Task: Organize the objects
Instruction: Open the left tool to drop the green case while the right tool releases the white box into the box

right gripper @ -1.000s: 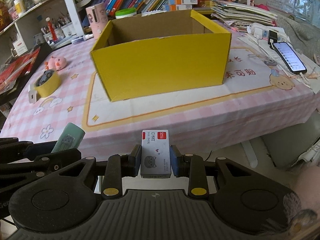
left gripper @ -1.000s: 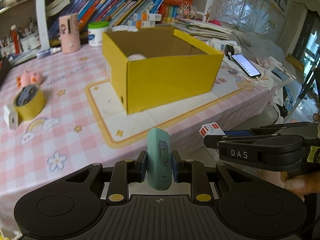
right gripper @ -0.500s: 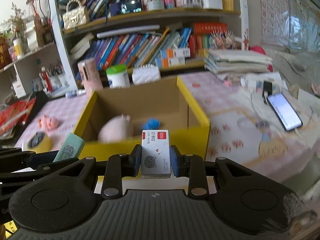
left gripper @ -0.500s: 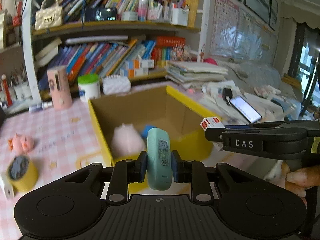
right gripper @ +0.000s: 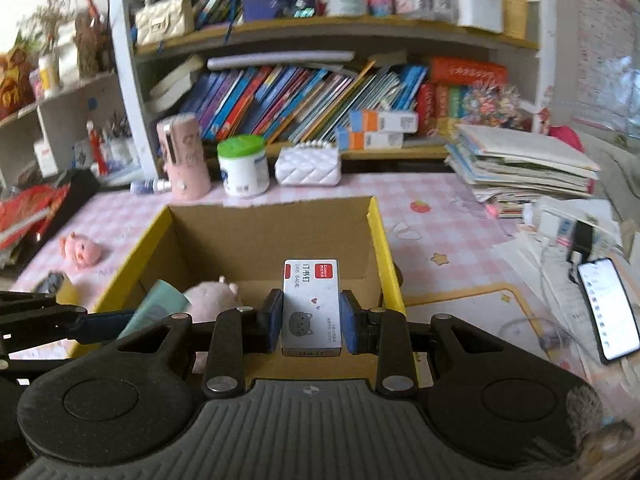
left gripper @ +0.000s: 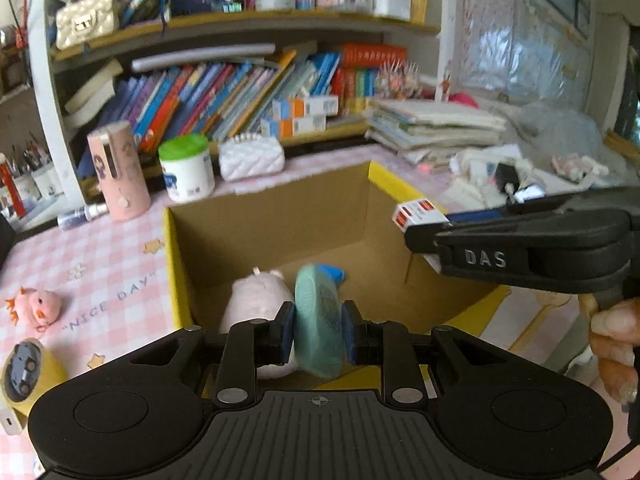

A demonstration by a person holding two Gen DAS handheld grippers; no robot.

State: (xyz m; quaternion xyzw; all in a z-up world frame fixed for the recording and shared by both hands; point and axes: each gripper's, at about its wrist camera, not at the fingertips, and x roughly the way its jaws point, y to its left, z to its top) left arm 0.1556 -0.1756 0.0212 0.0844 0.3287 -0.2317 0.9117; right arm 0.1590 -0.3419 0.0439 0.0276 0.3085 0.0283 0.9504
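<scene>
An open yellow cardboard box [left gripper: 176, 256] [right gripper: 382, 248] stands on the pink checked table. Inside lie a pink plush toy [left gripper: 256, 300] [right gripper: 208, 298] and a small blue object [left gripper: 332, 272]. My left gripper [left gripper: 318, 328] is shut on a teal oval object [left gripper: 320, 320] and holds it above the box's near side; the teal object also shows in the right wrist view [right gripper: 158, 308]. My right gripper [right gripper: 312, 320] is shut on a white staple box [right gripper: 311, 308] with a cat print, above the box's near edge; its end shows in the left wrist view [left gripper: 416, 214].
On the table left of the box are a pink chick toy [left gripper: 36, 306] [right gripper: 80, 250] and a yellow tape roll [left gripper: 28, 372]. Behind stand a pink tube [left gripper: 118, 172], a green-lidded jar [left gripper: 188, 168] and a white purse [left gripper: 252, 158]. A phone [right gripper: 608, 308] lies at right.
Both grippers rose and moved forward from below the table's front edge to over the open box. The view now looks down into the box. Both keep their objects.
</scene>
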